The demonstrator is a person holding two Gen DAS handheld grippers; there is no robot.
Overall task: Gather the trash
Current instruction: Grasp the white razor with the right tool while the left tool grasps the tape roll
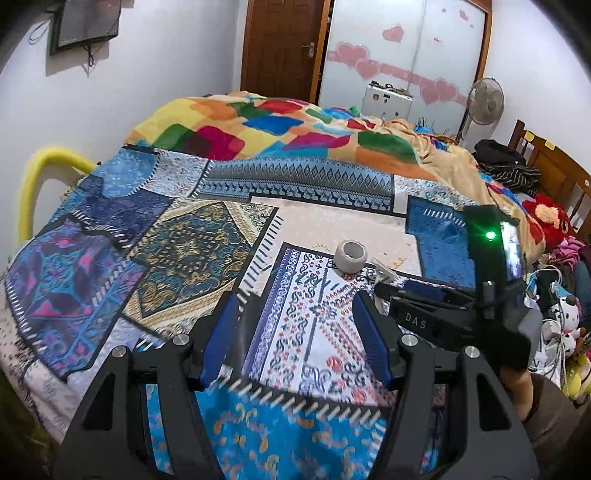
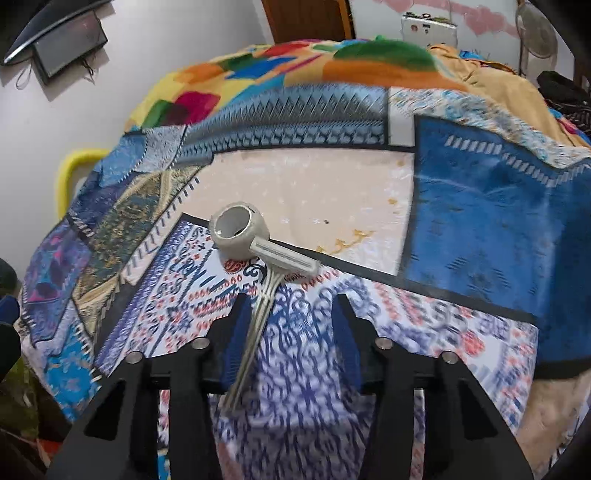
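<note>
razor (image 2: 275,273) mid-bedspread (image 2: 480,206) — edges seemingly far

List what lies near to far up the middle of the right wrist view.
Tongs → razor → tape roll → cream patch of bedsheet → colourful blanket → wooden door.

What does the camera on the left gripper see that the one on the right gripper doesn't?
Only the left wrist view shows the right gripper from the side, a door and stuffed toys. Only the right wrist view shows the disposable razor whole, its handle between that gripper's open fingers. Both show the tape roll, patterned bedspread, colourful blanket, fan and wall screen.
</note>
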